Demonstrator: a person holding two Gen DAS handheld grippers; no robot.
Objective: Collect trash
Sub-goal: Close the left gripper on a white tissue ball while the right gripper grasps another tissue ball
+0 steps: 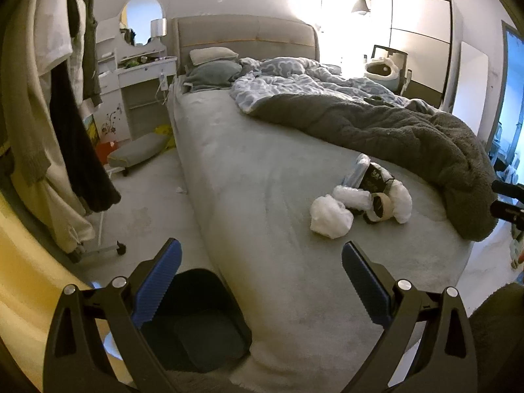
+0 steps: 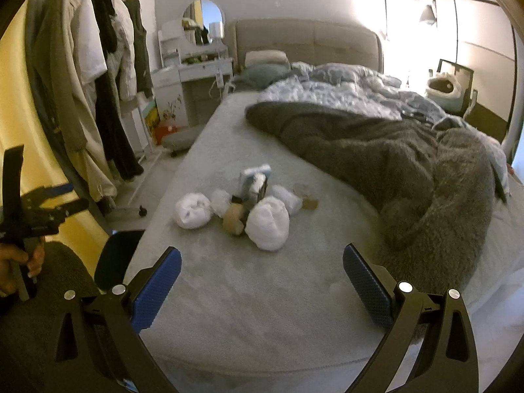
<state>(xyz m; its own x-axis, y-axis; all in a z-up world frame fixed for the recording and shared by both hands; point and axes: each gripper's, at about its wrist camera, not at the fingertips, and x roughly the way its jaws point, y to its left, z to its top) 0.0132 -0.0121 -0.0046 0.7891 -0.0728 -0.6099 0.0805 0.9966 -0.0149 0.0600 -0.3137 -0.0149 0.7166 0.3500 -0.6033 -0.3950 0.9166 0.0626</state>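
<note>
A heap of trash lies on the grey bed sheet (image 2: 262,294): crumpled white paper wads (image 2: 268,225) (image 1: 330,217), a brown tape roll (image 2: 234,221) (image 1: 381,204), a dark wrapper (image 1: 371,177) and a pale blue packet (image 2: 255,177). My left gripper (image 1: 262,255) is open and empty, above the bed's near corner. My right gripper (image 2: 262,258) is open and empty, just short of the heap. A dark bin (image 1: 196,321) stands on the floor by the bed, under the left gripper; it also shows in the right wrist view (image 2: 116,258).
A rumpled dark grey blanket (image 2: 409,170) and blue duvet (image 1: 294,78) cover the bed's right side. A clothes rack on wheels (image 2: 98,82) with hanging garments stands left. A white dressing table (image 1: 140,65) and a footstool (image 1: 137,152) stand beyond.
</note>
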